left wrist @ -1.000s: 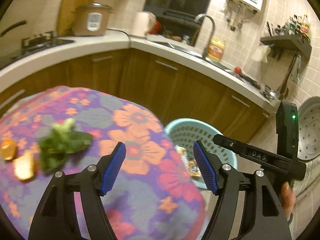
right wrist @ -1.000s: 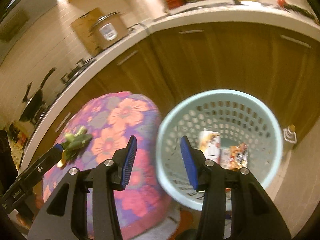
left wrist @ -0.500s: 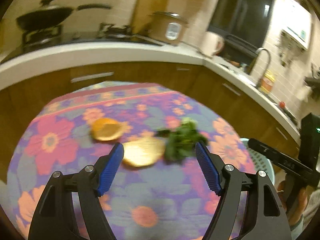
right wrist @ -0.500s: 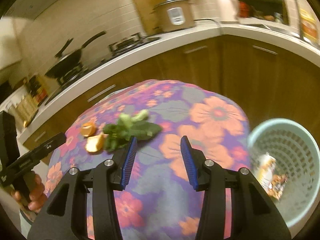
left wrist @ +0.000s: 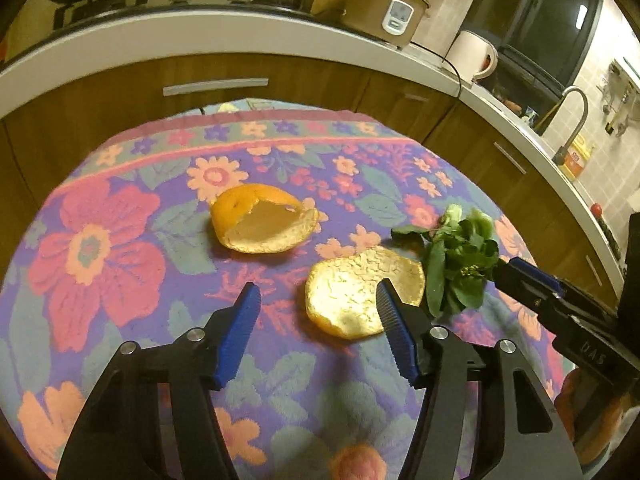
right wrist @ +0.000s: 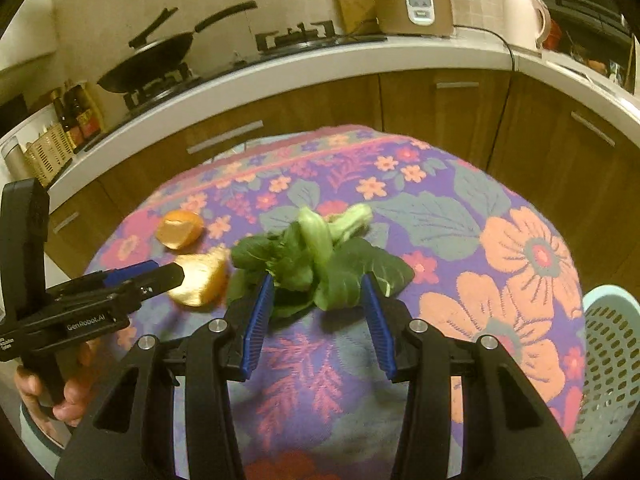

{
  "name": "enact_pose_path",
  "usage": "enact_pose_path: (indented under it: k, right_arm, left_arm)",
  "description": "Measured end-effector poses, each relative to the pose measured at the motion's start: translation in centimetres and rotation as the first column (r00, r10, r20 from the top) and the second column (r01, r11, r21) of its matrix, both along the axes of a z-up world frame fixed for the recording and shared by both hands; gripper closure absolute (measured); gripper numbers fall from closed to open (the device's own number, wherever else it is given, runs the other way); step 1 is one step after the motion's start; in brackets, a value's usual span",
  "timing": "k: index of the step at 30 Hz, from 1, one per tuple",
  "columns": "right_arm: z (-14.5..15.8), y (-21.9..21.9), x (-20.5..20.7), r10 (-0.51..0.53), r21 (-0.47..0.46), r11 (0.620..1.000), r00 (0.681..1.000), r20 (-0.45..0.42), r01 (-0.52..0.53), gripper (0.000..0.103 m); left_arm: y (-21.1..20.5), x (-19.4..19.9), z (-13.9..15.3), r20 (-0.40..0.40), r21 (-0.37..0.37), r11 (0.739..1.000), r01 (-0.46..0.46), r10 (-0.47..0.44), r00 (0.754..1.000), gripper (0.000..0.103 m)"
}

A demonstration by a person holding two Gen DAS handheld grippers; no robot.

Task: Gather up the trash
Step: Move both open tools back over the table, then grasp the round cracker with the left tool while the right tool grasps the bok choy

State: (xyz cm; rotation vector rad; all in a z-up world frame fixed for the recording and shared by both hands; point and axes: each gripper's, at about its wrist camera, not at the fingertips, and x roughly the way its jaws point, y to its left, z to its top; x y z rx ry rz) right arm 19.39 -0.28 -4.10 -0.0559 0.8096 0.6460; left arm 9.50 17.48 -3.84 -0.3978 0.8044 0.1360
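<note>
The left gripper (left wrist: 318, 306) hung over a round table covered in a purple floral cloth (left wrist: 120, 240), jaws apart and just closing in a bit, nothing between the blue pads. The right pad sat in front of a flat, pale pith-up orange peel (left wrist: 352, 292). A second, cupped orange peel (left wrist: 262, 220) lay farther off to the left, apart from it. A bunch of dark leafy greens (left wrist: 456, 256) was just right of the flat peel, with the black right gripper (left wrist: 532, 280) poking in right up against them.

Right of the right tongs (right wrist: 318, 304), the picture's edge cuts off the perforated basket (right wrist: 612, 344); the left tongs (left wrist: 318, 312) cover the nearer orange peel's (left wrist: 352, 292) right edge.
</note>
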Motion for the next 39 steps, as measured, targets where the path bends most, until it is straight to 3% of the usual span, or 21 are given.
enact_pose_path:
  k: [5,6,8,9,11,17,23,24,26,27,28,30,39]
  right_arm:
    - [-0.8,0.8,0.9,-0.010,-0.029,1.000,1.000,-0.012,0.009,0.063]
    - [-0.9,0.8,0.9,-0.010,-0.032,0.999,1.000,-0.014,0.009,0.072]
    - [-0.9,0.5,0.8,-0.018,-0.028,0.999,1.000,-0.013,0.018,0.078]
    - [-0.8,0.3,0.8,-0.021,-0.023,1.000,1.000,-0.011,0.021,0.087]
    - [-0.6,-0.3,0.6,-0.028,-0.012,1.000,1.000,-0.005,0.028,0.094]
    - [1.6,-3.2,-0.2,-0.083,0.036,0.996,0.996,0.037,0.082,0.101]
    - [3.1,-5.0,-0.2,-0.092,0.072,0.993,0.995,0.031,0.090,0.101]
    - [3.0,-4.7,-0.1,-0.083,0.077,0.994,0.996,0.016,0.081,0.096]
    - [2.8,-3.9,0.2,-0.063,0.091,0.994,0.998,-0.021,0.065,0.061]
    - [2.8,-3.2,0.0,-0.061,0.099,0.993,0.998,-0.017,0.062,0.027]
    - [2.8,-2.7,-0.2,-0.053,0.104,0.993,0.999,-0.001,0.053,0.023]
    - [2.8,-1.1,-0.4,-0.030,0.076,0.997,0.999,0.019,0.028,0.026]
    - [-0.5,3.3,1.9,-0.083,-0.001,0.997,0.994,-0.078,0.083,0.029]
  left_arm:
    - [-0.4,0.5,-0.4,-0.020,0.012,1.000,0.003,-0.002,1.000,0.065]
    - [-0.6,0.6,-0.5,-0.026,0.034,0.999,0.003,-0.002,1.000,0.068]
    - [-1.1,0.8,-0.5,-0.030,0.055,0.998,0.019,-0.017,0.999,0.086]
    - [-1.5,0.9,-0.6,-0.040,0.076,0.997,0.024,-0.021,0.999,0.090]
    - [-2.0,0.8,-0.4,-0.033,0.108,0.994,0.033,-0.029,0.999,0.094]
    - [-2.7,0.4,0.0,-0.002,0.138,0.989,0.046,-0.046,0.999,0.097]
    - [-1.5,-0.3,0.1,0.035,0.067,0.997,0.024,-0.026,0.999,0.098]
    - [-1.4,-0.4,0.1,0.042,0.053,0.998,0.021,-0.023,0.999,0.098]
    - [-0.9,-0.6,0.1,0.055,0.027,1.000,0.015,-0.017,0.998,0.098]
    - [-0.9,-0.6,0.1,0.057,0.022,1.000,0.014,-0.015,0.998,0.098]
    - [-0.8,-0.6,0.1,0.056,0.019,1.000,0.013,-0.014,0.998,0.098]
    - [-0.9,-0.7,0.1,0.058,0.022,1.000,0.007,-0.009,0.998,0.098]
    - [0.0,-1.2,0.1,0.096,-0.048,0.998,0.035,-0.030,0.995,0.098]
